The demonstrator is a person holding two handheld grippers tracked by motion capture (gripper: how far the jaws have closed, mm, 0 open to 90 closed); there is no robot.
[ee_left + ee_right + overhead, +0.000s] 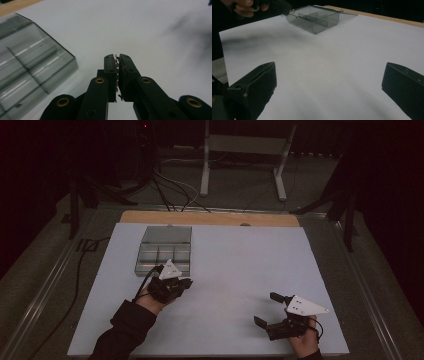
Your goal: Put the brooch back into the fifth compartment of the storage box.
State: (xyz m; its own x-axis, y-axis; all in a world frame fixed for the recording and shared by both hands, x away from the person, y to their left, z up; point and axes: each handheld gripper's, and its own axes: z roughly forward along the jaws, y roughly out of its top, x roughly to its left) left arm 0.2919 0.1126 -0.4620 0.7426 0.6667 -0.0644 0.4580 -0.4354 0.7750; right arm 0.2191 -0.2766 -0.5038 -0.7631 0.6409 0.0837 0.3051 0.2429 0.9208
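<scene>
A large white sheet (240, 270) is spread over a light wooden tabletop (210, 218), whose bare far edge is left showing. Beyond the table — on the dark floor — a white metal stand with two legs (242, 157) is seen, and black cables (167, 187) are trailed beside it.

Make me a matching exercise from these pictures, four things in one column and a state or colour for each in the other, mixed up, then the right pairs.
Things:
1. left gripper
2. right gripper
3. compartment box
4. table edge

States or colours:
A. bare wood, beyond the white sheet
B. jaws wide apart, nothing between them
C. see-through grey, lid open
D. jaws shut on a small metal piece

Pairs: 1-D, 2-B, 3-C, 4-A
</scene>
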